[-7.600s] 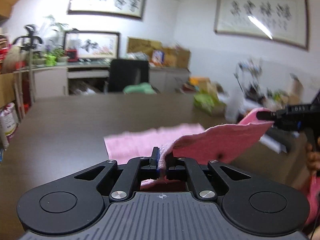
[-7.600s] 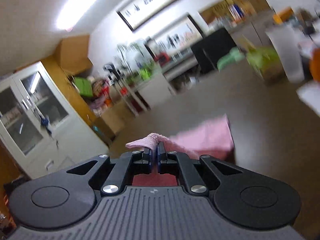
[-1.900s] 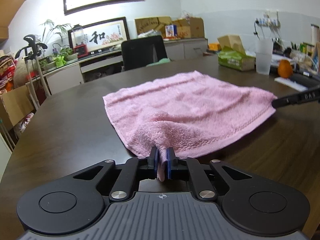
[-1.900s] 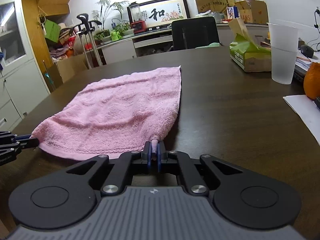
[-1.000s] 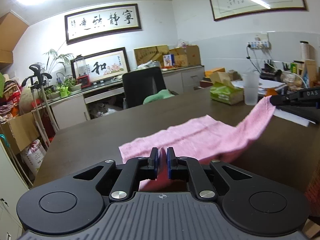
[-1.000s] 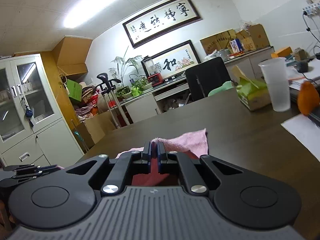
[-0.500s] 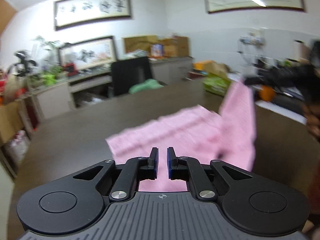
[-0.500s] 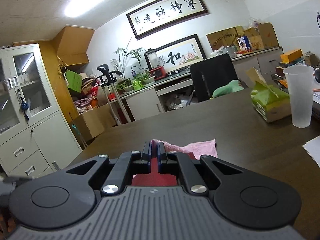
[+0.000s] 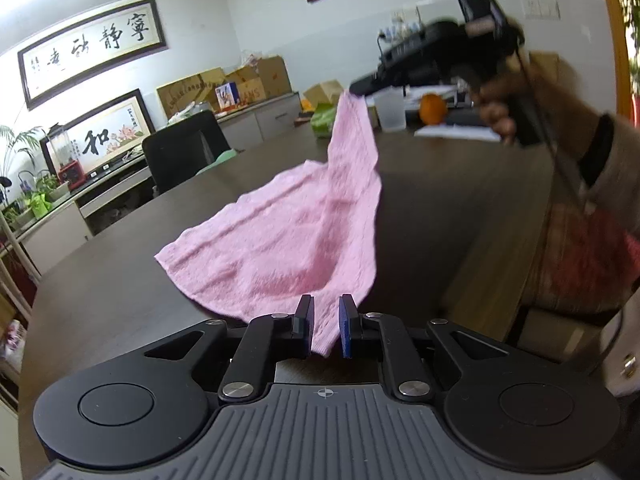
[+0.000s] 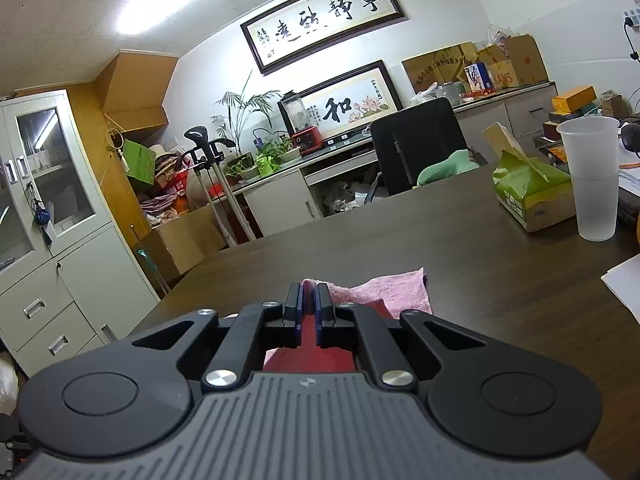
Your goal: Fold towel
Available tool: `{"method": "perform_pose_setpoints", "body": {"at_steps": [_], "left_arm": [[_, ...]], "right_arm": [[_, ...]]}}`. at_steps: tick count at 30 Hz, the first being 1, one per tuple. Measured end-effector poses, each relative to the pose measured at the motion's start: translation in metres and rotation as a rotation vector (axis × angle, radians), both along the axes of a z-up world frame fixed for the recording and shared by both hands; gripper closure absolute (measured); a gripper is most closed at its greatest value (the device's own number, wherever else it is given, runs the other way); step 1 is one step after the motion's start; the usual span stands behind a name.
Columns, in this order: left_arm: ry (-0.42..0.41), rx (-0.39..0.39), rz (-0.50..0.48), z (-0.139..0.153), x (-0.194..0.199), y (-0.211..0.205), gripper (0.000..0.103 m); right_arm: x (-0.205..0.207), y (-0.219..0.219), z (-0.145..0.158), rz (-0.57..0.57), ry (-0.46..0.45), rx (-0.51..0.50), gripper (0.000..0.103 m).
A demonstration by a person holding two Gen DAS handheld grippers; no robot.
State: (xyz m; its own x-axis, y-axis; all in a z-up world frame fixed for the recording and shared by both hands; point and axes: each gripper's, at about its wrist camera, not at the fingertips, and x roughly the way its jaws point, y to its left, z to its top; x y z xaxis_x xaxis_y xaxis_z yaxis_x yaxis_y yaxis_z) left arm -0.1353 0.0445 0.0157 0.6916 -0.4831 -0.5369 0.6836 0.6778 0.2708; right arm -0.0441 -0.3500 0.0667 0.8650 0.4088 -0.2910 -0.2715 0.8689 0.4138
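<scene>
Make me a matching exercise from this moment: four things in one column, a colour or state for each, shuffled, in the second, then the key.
Things
1. towel
2. left tongs
3. right tongs
4. cup

States
A. frosted, upright on the table
B. pink, one corner lifted high
C. shut on a towel corner
D. jaws opening, a towel corner loose between them

Pairs: 1-B, 2-D, 3-C, 4-A
</scene>
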Motion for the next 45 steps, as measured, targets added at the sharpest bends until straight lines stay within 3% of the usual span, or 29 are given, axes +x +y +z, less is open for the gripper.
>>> {"method": "perform_pose_setpoints", "body": {"at_steps": [3, 9, 11, 12, 22, 24, 26, 33, 45], "left_arm": [[-0.016, 0.045, 0.002, -0.003, 0.002, -0.003, 0.082], [-0.027, 0.093, -0.045, -0.002, 0.0, -0.005, 0.059], [-0.042, 0.106, -0.052, -0.003, -0.001, -0.007, 0.033], [-0.069, 0.117, -0.051, -0.005, -0.003, -0.009, 0.033], [-0.107, 0.177, -0.017, -0.014, 0.007, -0.021, 0.039], [-0.106, 0.181, -0.016, -0.014, 0.008, -0.022, 0.047], [-0.104, 0.181, -0.019, -0.014, 0.009, -0.022, 0.07], [-0.1, 0.193, -0.015, -0.016, 0.011, -0.023, 0.095], [-0.147, 0.047, 0.102, 0.019, 0.029, -0.011, 0.099]], "right_arm": [[-0.002, 0.001, 0.001, 0.001, 0.001, -0.001, 0.096], [0.0, 0.0, 0.001, -0.003, 0.012, 0.004, 0.096], [0.002, 0.0, 0.001, -0.002, 0.016, 0.01, 0.096], [0.003, 0.0, 0.001, -0.001, 0.018, 0.016, 0.096], [0.009, -0.006, -0.003, -0.001, 0.04, 0.046, 0.095], [0.009, -0.006, -0.004, -0.003, 0.044, 0.049, 0.094], [0.01, -0.007, -0.005, -0.004, 0.047, 0.052, 0.094], [0.012, -0.009, -0.01, -0.004, 0.056, 0.062, 0.093], [0.006, -0.013, -0.005, -0.033, 0.033, 0.053, 0.095]]}}
